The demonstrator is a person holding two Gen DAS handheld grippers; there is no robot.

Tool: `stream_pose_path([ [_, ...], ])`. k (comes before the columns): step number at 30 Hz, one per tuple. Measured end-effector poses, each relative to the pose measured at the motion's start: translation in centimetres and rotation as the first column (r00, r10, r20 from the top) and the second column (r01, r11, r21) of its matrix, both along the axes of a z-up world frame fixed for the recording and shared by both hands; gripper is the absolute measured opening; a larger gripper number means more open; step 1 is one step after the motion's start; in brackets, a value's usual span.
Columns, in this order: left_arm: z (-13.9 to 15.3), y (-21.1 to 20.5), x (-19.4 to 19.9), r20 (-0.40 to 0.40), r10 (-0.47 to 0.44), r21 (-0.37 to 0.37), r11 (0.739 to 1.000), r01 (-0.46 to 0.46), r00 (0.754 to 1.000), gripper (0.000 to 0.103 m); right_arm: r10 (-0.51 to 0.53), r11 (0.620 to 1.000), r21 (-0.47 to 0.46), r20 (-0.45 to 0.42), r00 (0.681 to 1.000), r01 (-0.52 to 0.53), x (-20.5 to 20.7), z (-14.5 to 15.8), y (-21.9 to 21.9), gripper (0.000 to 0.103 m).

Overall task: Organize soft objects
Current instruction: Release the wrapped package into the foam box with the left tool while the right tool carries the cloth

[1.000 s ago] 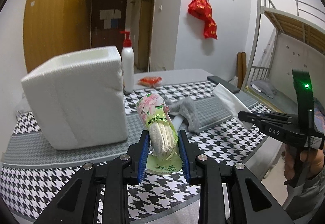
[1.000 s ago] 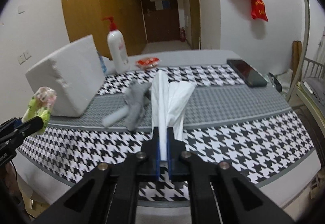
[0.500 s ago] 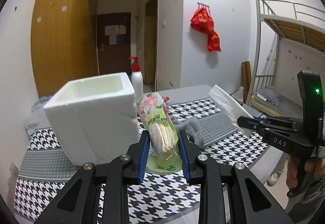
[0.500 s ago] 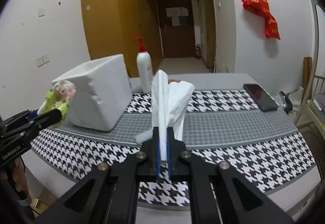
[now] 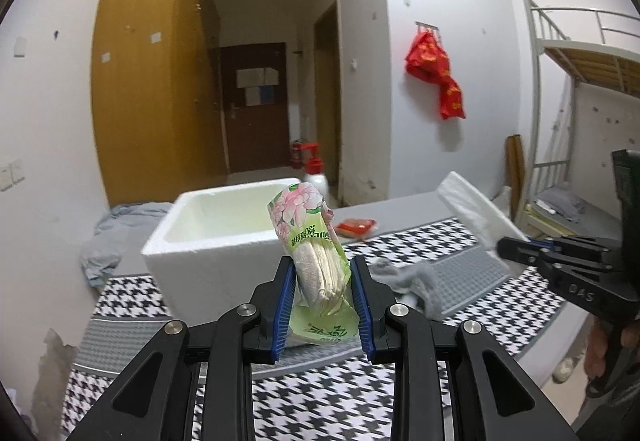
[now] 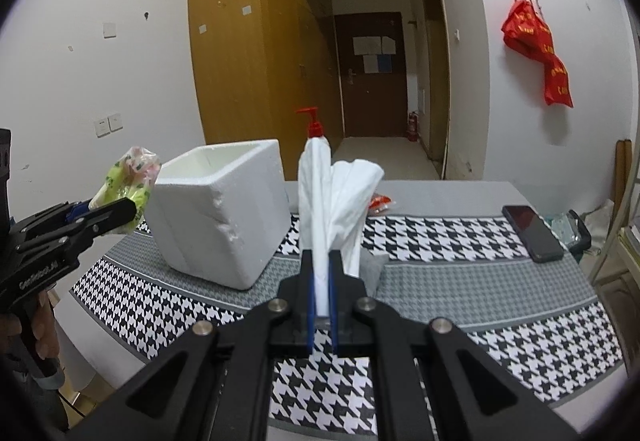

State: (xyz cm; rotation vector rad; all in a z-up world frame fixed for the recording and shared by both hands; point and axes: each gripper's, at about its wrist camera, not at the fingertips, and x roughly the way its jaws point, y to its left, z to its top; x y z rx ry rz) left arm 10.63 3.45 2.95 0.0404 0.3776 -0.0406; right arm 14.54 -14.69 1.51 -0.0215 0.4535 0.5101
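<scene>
My left gripper (image 5: 322, 295) is shut on a green floral tissue pack (image 5: 316, 253) and holds it up in the air, near the front of the open white foam box (image 5: 218, 237). The pack also shows in the right wrist view (image 6: 128, 181), left of the foam box (image 6: 224, 217). My right gripper (image 6: 321, 283) is shut on a bunch of white tissue paper (image 6: 332, 197), held above the table. In the left wrist view the tissue paper (image 5: 476, 213) sticks up from the right gripper (image 5: 520, 247). A grey sock (image 5: 416, 277) lies on the houndstooth cloth.
A pump bottle with a red top (image 6: 314, 123) stands behind the box. A red snack packet (image 5: 356, 227) lies at the back of the table. A black phone (image 6: 532, 227) lies at the right. A bunk bed (image 5: 580, 81) stands to the right.
Both grippers have risen with their loads: the box's open top is now visible from above and the table sits lower in both views. The grips have not changed.
</scene>
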Motion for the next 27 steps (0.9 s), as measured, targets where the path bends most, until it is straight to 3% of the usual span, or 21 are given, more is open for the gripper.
stream_pose_path([
  [12, 1.3, 2.5, 0.3, 0.036, 0.100, 0.007, 0.995, -0.100, 0.994, 0.030, 0.089, 0.996, 0.015, 0.037, 0.995, -0.090, 1.1, 1.9, 2.5, 0.008],
  [27, 2.9, 5.3, 2.1, 0.061, 0.129, -0.019, 0.992, -0.128, 0.990, 0.030, 0.199, 0.980, -0.014, 0.060, 0.978, -0.198, 2.0, 3.8, 7.6, 0.008],
])
